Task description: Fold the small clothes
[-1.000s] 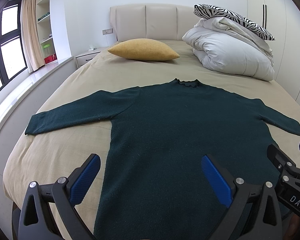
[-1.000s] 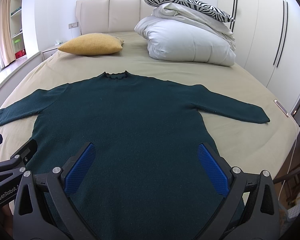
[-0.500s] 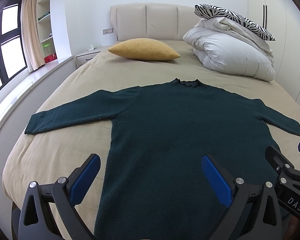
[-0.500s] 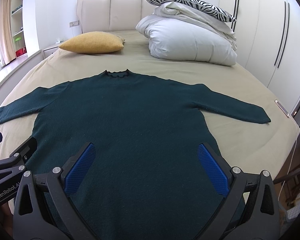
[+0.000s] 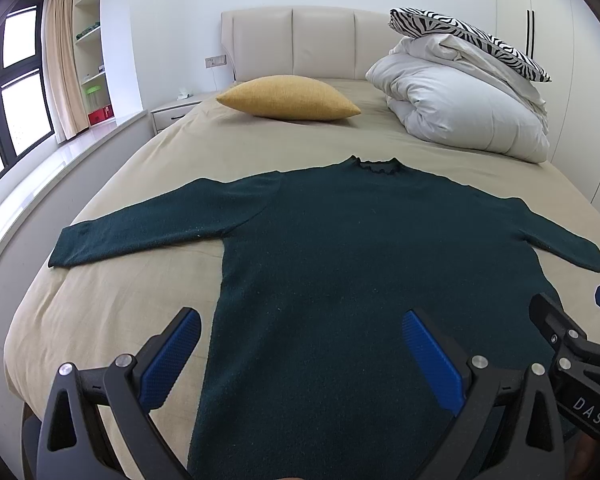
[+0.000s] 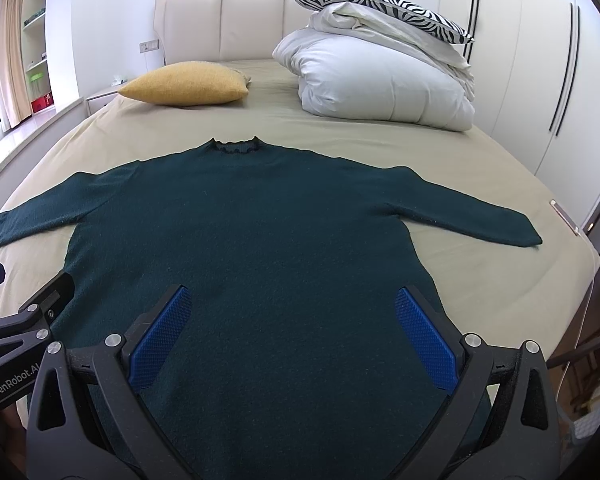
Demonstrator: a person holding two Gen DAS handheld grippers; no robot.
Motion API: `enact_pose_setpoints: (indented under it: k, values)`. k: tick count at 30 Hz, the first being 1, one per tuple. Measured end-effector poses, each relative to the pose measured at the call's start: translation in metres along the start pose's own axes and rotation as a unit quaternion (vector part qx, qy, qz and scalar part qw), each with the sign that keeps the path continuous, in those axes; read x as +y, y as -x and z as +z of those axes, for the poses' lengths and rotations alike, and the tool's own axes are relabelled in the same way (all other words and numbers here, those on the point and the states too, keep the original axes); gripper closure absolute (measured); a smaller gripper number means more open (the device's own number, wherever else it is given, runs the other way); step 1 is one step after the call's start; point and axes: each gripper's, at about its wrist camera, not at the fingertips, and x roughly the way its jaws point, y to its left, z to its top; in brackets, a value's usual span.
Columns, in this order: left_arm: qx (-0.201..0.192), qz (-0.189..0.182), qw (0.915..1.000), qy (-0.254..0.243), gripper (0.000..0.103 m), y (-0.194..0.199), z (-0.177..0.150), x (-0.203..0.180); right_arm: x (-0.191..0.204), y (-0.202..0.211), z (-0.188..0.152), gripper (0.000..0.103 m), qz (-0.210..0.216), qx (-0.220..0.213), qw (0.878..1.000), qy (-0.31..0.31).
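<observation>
A dark green long-sleeved sweater [image 5: 360, 248] lies flat on the beige bed [image 5: 172, 168], collar toward the headboard and both sleeves spread out; it also shows in the right wrist view [image 6: 252, 224]. My left gripper [image 5: 300, 330] is open and empty, above the sweater's lower left part near the hem. My right gripper [image 6: 294, 316] is open and empty, above the sweater's lower right part. The right gripper shows at the right edge of the left wrist view [image 5: 572, 332], and the left gripper at the left edge of the right wrist view [image 6: 24, 304].
A yellow pillow [image 5: 288, 98] lies near the headboard. A folded white duvet [image 5: 464, 112] with a zebra pillow [image 5: 468, 38] on top sits at the back right. A windowsill [image 5: 40, 176] runs left of the bed, wardrobes [image 6: 540, 80] stand on the right.
Both grippers have drifted slightly back and up from the sweater; it lies unchanged. Jaws remain open.
</observation>
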Motion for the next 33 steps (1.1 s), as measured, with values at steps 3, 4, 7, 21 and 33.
enact_pose_setpoints:
  k: [3, 4, 7, 21, 33]
  values:
    - [0.001, 0.0, 1.0, 0.001, 0.0, 0.0, 0.0, 0.0, 0.0, 0.0, 0.0, 0.0, 0.0, 0.001, 1.0, 0.0]
    - [0.001, 0.0, 1.0, 0.001, 0.0, 0.0, 0.0, 0.0, 0.0, -0.001, 0.001, 0.0, 0.0, 0.001, 1.0, 0.0]
    - [0.001, -0.001, 1.0, 0.0, 0.0, 0.0, 0.0, 0.0, 0.0, 0.0, -0.001, 0.0, 0.001, 0.003, 1.0, -0.001]
    - [0.015, -0.067, 0.9949, 0.074, 0.0, -0.016, 0.008, 0.057, -0.008, -0.009, 0.0, 0.0, 0.008, 0.014, 1.0, -0.014]
    - [0.074, -0.156, 0.9381, 0.3, 0.0, -0.072, -0.006, 0.228, -0.004, -0.028, 0.018, 0.0, 0.127, 0.035, 0.99, -0.057]
